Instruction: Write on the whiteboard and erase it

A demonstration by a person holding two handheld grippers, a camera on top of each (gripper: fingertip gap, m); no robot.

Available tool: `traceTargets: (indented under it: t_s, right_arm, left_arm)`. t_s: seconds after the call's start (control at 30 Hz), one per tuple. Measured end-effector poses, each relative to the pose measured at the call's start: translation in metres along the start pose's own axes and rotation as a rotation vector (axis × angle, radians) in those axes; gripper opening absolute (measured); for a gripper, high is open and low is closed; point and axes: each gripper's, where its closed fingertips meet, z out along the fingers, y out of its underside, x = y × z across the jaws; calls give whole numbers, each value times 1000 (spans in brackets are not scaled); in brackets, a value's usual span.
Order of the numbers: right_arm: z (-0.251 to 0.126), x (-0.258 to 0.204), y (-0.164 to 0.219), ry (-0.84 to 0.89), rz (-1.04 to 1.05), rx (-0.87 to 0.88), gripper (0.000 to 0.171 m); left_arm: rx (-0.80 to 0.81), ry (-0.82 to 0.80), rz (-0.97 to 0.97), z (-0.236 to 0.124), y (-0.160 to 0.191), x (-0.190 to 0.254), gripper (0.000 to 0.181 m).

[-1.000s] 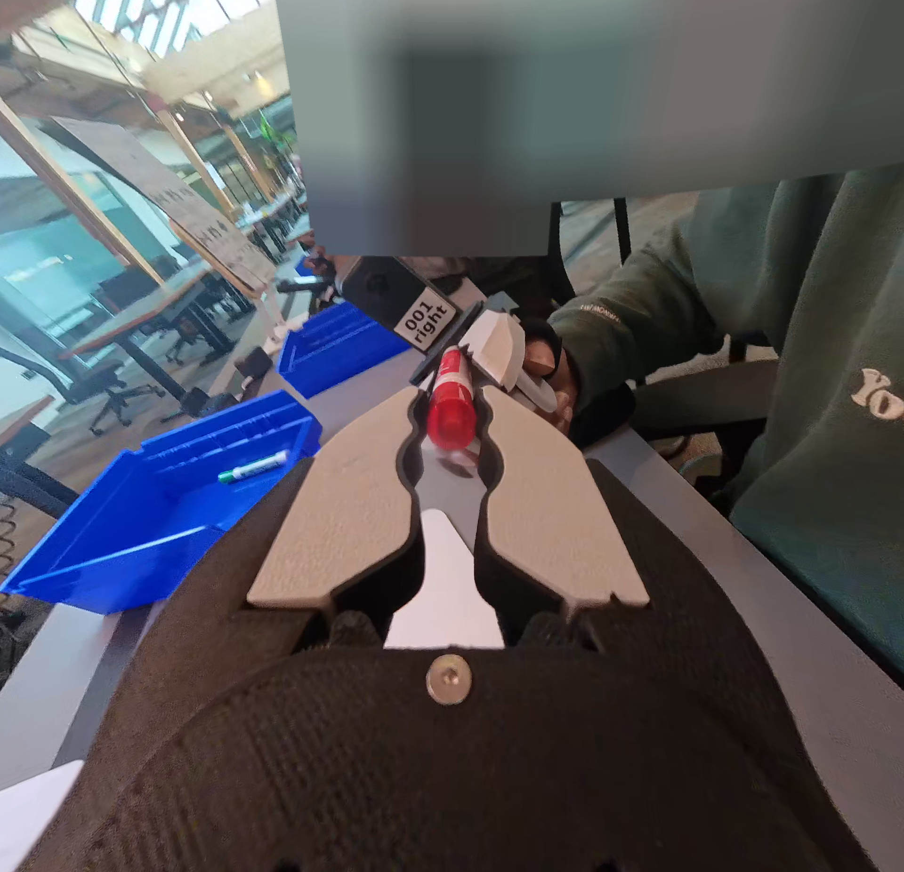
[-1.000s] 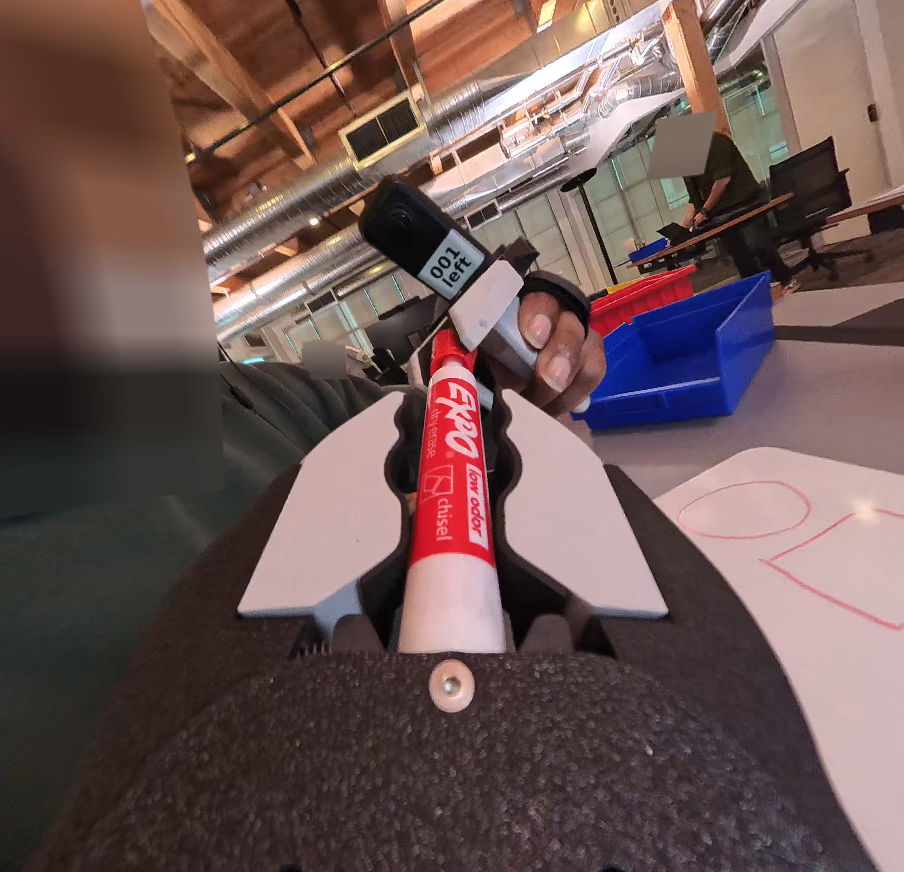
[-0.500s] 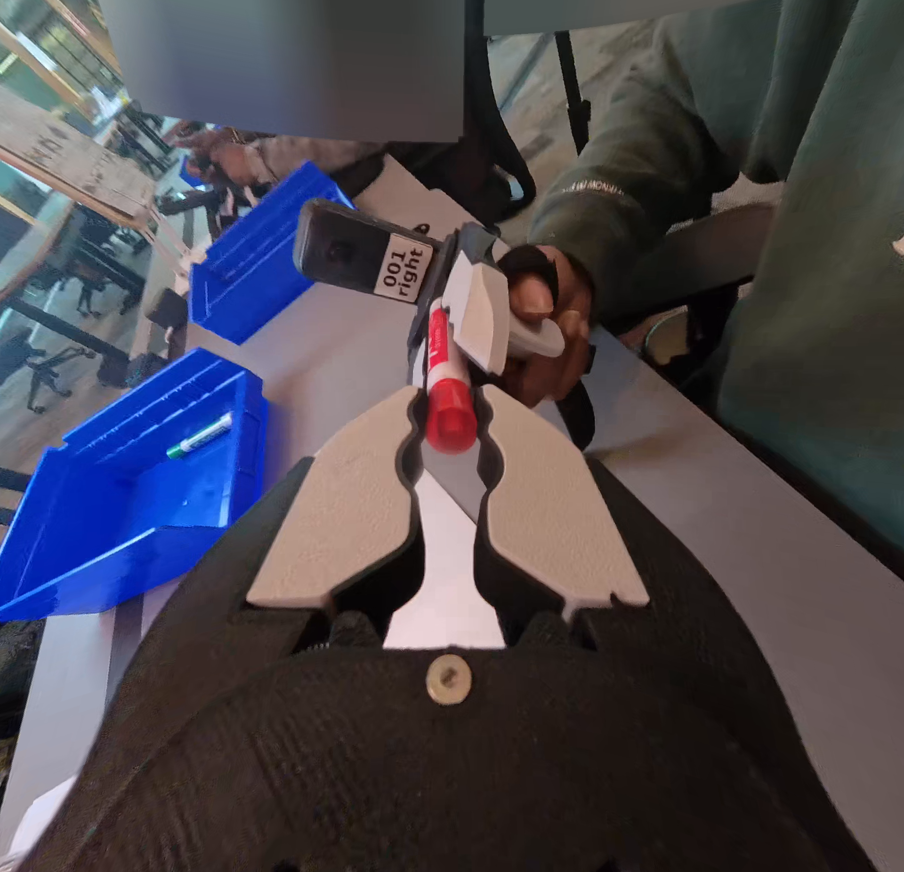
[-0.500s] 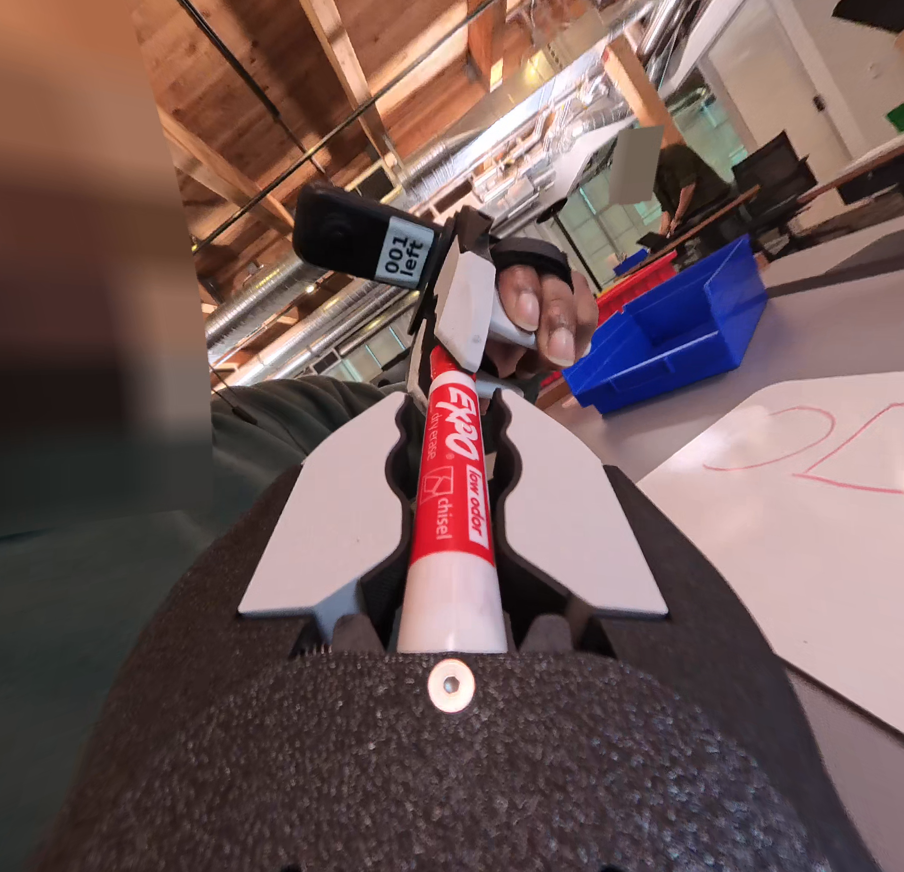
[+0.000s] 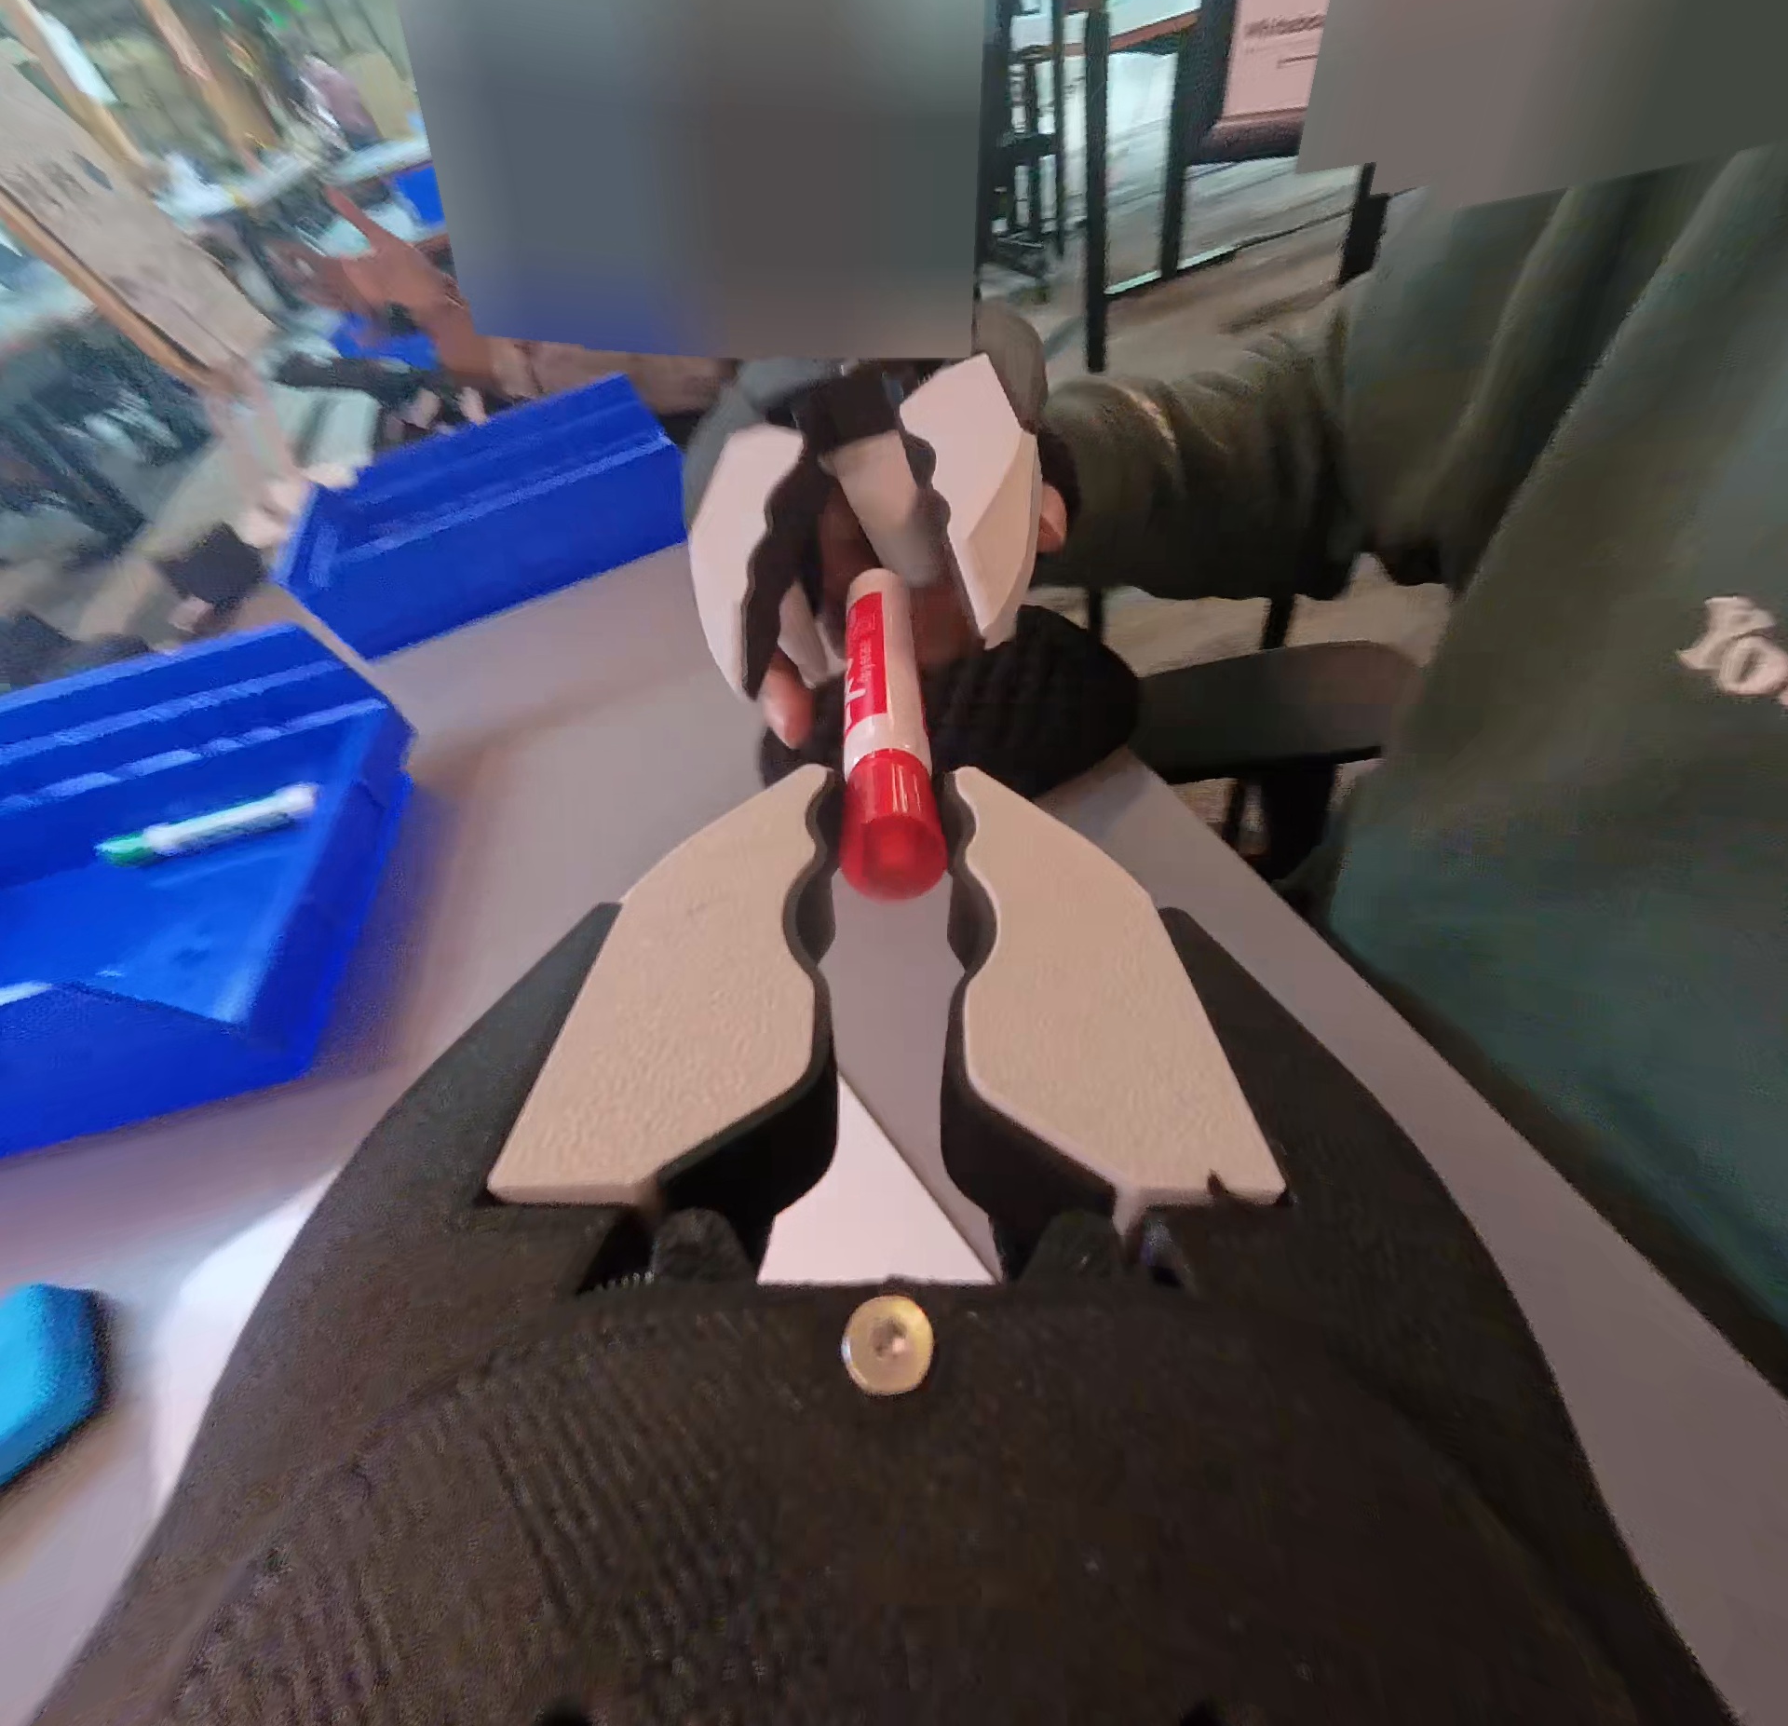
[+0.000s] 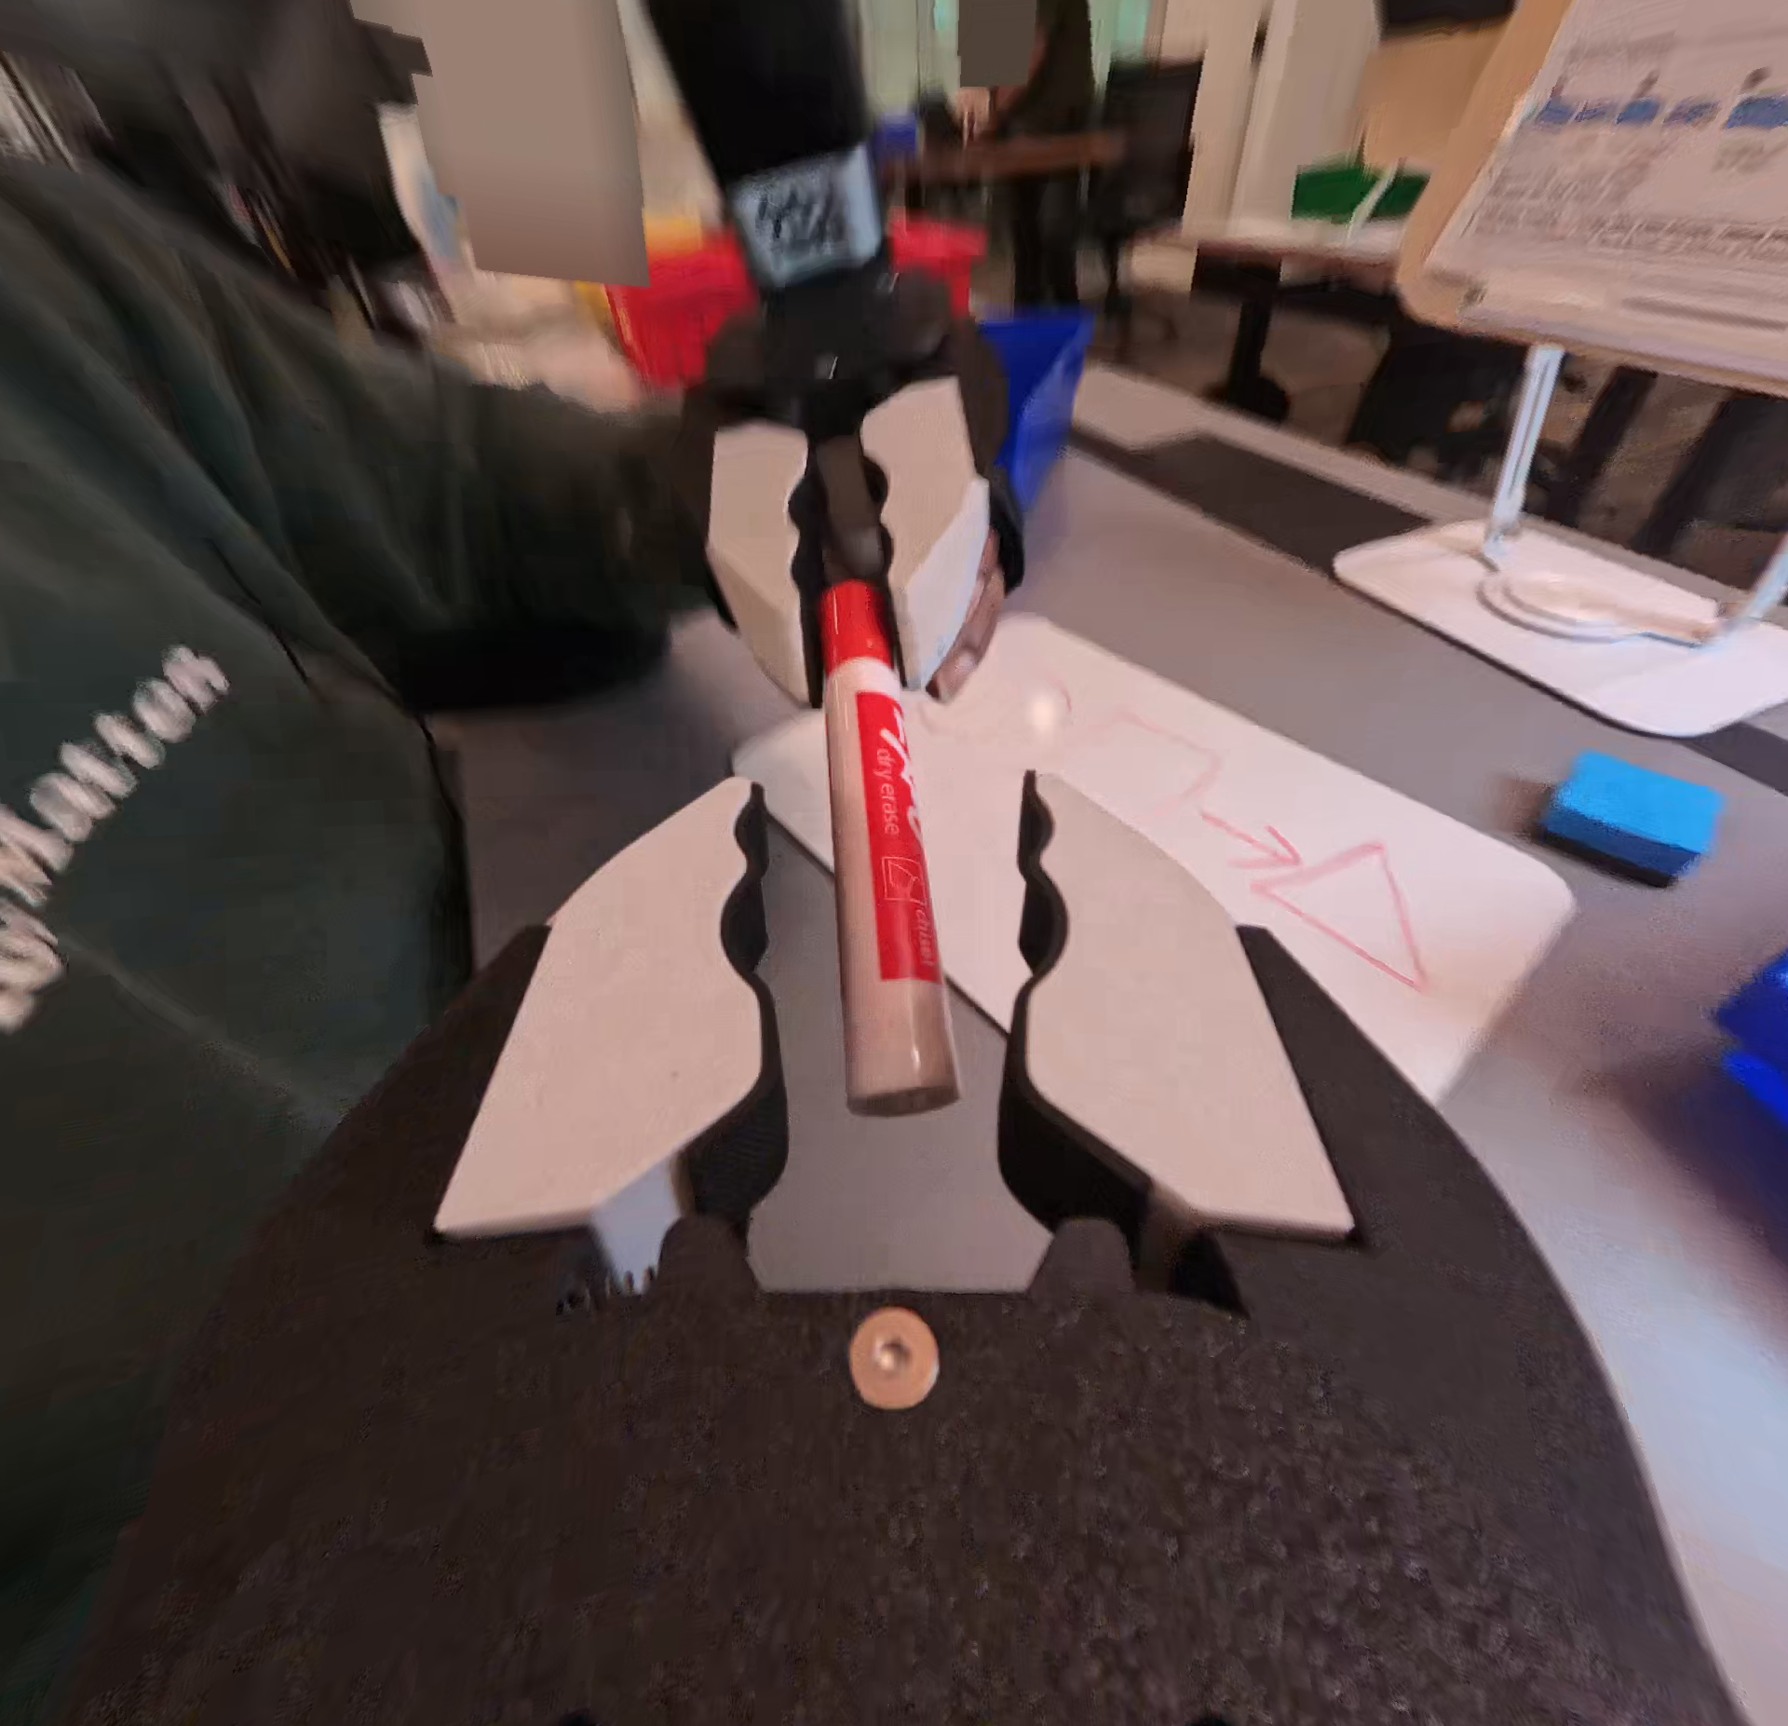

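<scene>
A red-capped white marker (image 5: pixel 885 702) runs between the two grippers. My left gripper (image 5: pixel 890 794) is shut on its red cap (image 5: pixel 890 838). My right gripper (image 6: pixel 890 784) is open; the marker's white rear end (image 6: pixel 900 1050) hangs free between its fingers, touching neither. In the right wrist view the left gripper (image 6: pixel 842 538) shows farther off, clamped on the cap. In the left wrist view the right gripper (image 5: pixel 871 528) shows farther off, its jaws spread. The whiteboard (image 6: pixel 1258 809) lies flat on the grey table and bears red drawn shapes. A blue eraser (image 6: pixel 1630 813) lies beyond its right edge.
Two blue bins (image 5: pixel 193 905) (image 5: pixel 484 509) stand on the table's left; the nearer holds a green-capped marker (image 5: pixel 208 823). The eraser also shows at the lower left of the left wrist view (image 5: pixel 39 1370). A sign stand's white base (image 6: pixel 1548 615) sits at the far right. A person's green sleeve (image 6: pixel 435 480) reaches in from the left.
My right gripper has opened and let go of the marker. My left gripper now holds it alone by the cap. Both grippers have tilted down toward the table.
</scene>
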Motion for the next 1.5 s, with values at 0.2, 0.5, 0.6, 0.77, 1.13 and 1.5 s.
traceTargets:
  t_s: [0.2,0.5,0.6,0.77,1.13,1.5]
  right_arm:
    - [20,-8,45,20,-229,-344,19]
    - [44,-6,70,-16,-220,-461,19]
    - [49,2,63,-11,-164,-419,18]
    - [47,42,38,17,96,-221,18]
    - [-7,285,17,585,404,-225,18]
    - [20,372,94,643,669,-541,18]
  left_arm:
    - [-70,131,-101,10,29,13,20]
    - [-94,148,-144,6,45,15,20]
    - [-57,101,-153,2,41,7,20]
    - [63,-116,-188,-24,23,-33,48]
    - [74,-325,-307,-72,51,-17,0]
    - [63,-550,-479,-110,92,12,0]
